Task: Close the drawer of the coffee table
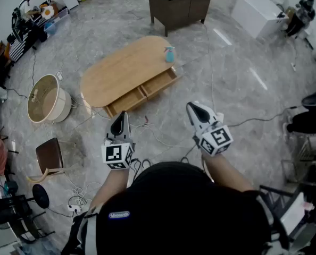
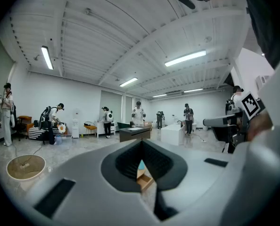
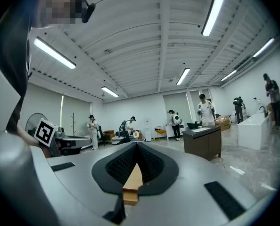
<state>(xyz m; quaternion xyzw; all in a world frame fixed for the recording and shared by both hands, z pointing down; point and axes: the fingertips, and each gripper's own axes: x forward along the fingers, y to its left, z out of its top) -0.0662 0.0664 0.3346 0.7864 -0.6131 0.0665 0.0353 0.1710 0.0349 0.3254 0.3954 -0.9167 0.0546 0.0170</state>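
the long shallow light-wood drawer (image 1: 142,92) of the coffee table stands pulled well out from the near long side, its two open compartments showing bare bottoms, so by the look of it nothing of the closing is done yet. it belongs to the low oval coffee table with a pale wooden top (image 1: 125,68), which sits on the grey marbled floor (image 1: 238,84) some way ahead of the person. a small teal spray bottle (image 1: 169,53) stands upright near the table's right end, above the drawer's right part but clear of it. nearer the person, the left gripper (image 1: 119,122) and the right gripper (image 1: 197,112) are held out side by side, well apart from the drawer front and touching nothing. both are clenched with nothing held: each gripper view shows the dark pads meeting, with only a sliver of the far-off table seen past them. what is left, as i judge it, is the whole job: bring a gripper to the drawer front and push it flush. around the table lie loose cables, a round beige tub (image 1: 47,99) to the left and a dark brown cabinet (image 1: 179,5) beyond.
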